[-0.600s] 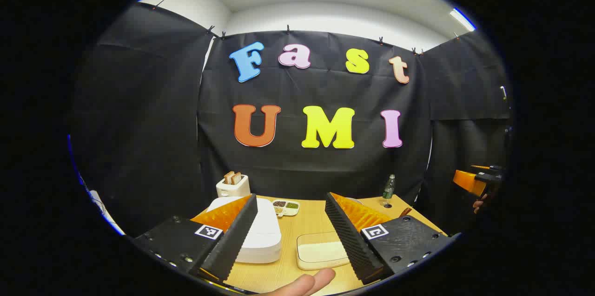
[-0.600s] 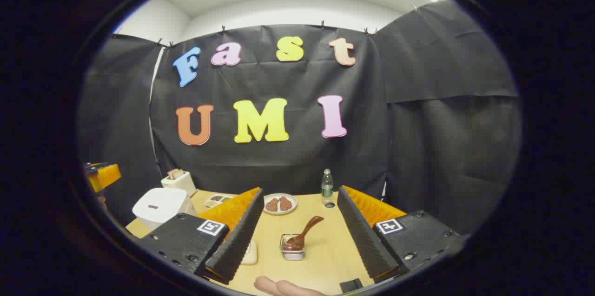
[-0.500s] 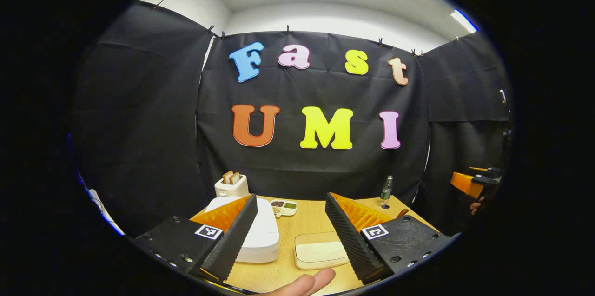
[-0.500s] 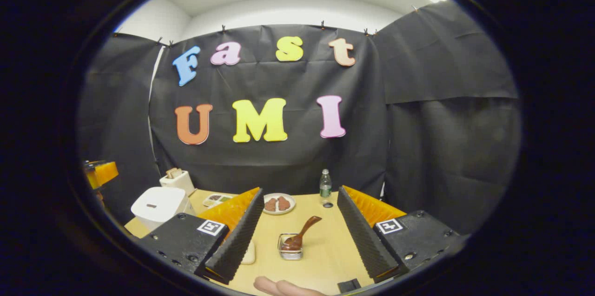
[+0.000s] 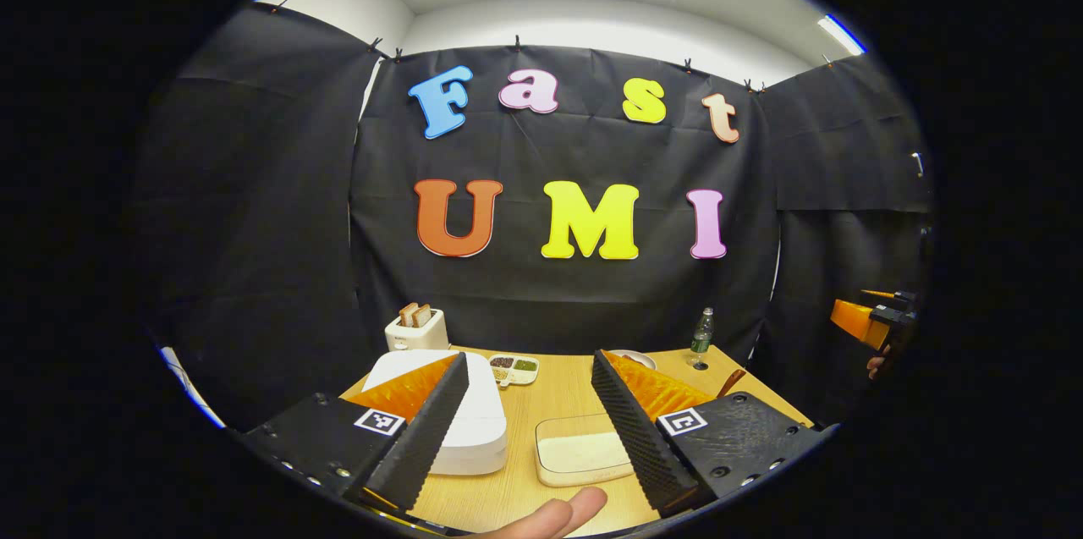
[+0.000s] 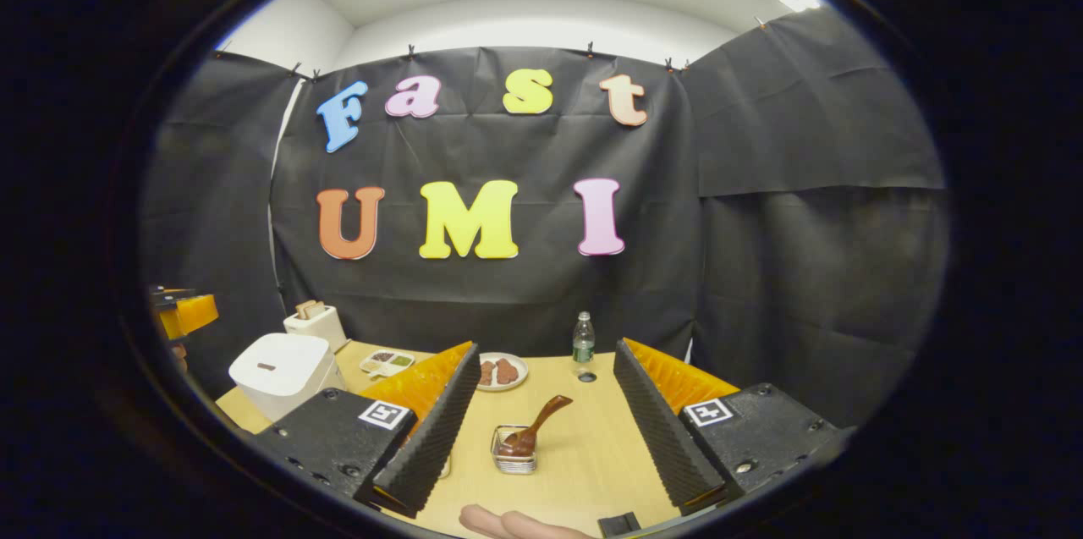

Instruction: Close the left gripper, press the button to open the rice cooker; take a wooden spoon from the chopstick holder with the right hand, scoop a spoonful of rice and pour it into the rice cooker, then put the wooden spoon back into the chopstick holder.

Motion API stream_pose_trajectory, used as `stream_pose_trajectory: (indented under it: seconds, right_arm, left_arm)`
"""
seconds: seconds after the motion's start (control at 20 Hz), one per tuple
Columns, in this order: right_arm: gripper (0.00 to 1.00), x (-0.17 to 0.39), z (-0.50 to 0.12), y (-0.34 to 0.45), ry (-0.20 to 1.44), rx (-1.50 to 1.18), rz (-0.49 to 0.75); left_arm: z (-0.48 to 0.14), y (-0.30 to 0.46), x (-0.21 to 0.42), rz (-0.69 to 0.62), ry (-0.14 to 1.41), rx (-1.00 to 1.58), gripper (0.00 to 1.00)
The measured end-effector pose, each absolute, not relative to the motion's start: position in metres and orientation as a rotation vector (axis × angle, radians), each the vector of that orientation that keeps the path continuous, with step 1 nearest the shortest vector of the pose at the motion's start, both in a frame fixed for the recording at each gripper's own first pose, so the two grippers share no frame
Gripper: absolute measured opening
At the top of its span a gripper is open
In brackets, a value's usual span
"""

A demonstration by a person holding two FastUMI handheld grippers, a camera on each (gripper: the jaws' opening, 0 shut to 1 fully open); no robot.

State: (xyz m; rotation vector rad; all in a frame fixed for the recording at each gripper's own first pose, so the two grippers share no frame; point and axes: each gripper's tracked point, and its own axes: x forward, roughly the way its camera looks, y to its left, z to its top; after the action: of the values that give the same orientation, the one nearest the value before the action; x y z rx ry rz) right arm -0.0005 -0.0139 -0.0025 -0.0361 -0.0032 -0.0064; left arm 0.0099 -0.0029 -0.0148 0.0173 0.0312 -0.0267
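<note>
The white rice cooker (image 5: 478, 425) stands closed at the table's left, partly behind one finger of my left gripper (image 5: 529, 360), which is open and holds nothing. A shallow tray of rice (image 5: 579, 454) lies just right of the cooker. In the right gripper view, a small wire chopstick holder (image 6: 514, 461) stands mid-table with the wooden spoon (image 6: 535, 423) leaning in it. My right gripper (image 6: 546, 346) hovers open above the near table edge, short of the holder. The cooker (image 6: 283, 361) sits far left there, with my left gripper (image 6: 186, 312) beyond it.
A toaster (image 5: 416, 329) with bread, a divided dish (image 5: 516, 368), a plate (image 6: 501, 371) of brown pieces and a green-capped bottle (image 6: 582, 340) line the table's back edge. A person's fingertip (image 5: 554, 515) shows at the bottom. Black cloth walls the booth.
Both views have tilted slightly, bringing a little more of the table into sight. The holder sits a bit further left in the right gripper view. Both grippers remain open.
</note>
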Motion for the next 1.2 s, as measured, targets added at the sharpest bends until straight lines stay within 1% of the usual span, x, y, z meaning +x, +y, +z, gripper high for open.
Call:
stream_pose_trajectory:
  seconds: [0.15,0.45,0.6,0.65,0.8,0.85,0.9,1.0,1.05,1.1,1.2]
  right_arm:
    - [1.00,0.004,-0.005,-0.023,0.005,-0.032,-0.016]
    - [1.00,0.015,-0.006,-0.036,-0.020,-0.015,-0.020]
    - [0.99,0.023,0.010,-0.046,-0.097,-0.033,-0.040]
    - [1.00,0.024,0.013,-0.049,-0.123,-0.032,-0.049]
    - [1.00,0.026,0.023,-0.056,-0.194,-0.044,-0.068]
    - [0.99,0.028,0.023,-0.060,-0.206,-0.045,-0.076]
    - [0.99,0.030,0.020,-0.061,-0.198,-0.040,-0.080]
    - [1.00,0.034,0.009,-0.062,-0.164,-0.024,-0.076]
    - [1.00,0.036,0.007,-0.059,-0.158,-0.023,-0.068]
    - [1.00,0.038,0.006,-0.059,-0.156,-0.029,-0.064]
    - [0.99,0.043,0.004,-0.064,-0.164,-0.047,-0.083]
  left_arm:
    - [-0.017,0.001,0.015,-0.018,0.022,0.044,0.93]
    - [-0.019,0.016,0.028,0.002,0.022,0.009,0.93]
    - [-0.017,0.035,0.036,0.047,0.012,-0.015,0.93]
    - [-0.017,0.039,0.039,0.043,0.003,-0.029,0.93]
    - [-0.021,0.046,0.048,0.005,-0.002,-0.074,0.93]
    - [-0.026,0.052,0.049,0.006,0.010,-0.083,0.90]
    - [-0.031,0.059,0.049,0.018,0.024,-0.083,0.76]
    - [-0.033,0.070,0.051,0.028,0.031,-0.063,0.59]
    - [-0.034,0.072,0.049,0.032,0.034,-0.053,0.54]
    - [-0.033,0.079,0.047,0.049,0.025,-0.041,0.46]
    - [-0.028,0.081,0.047,0.036,-0.005,-0.016,0.46]
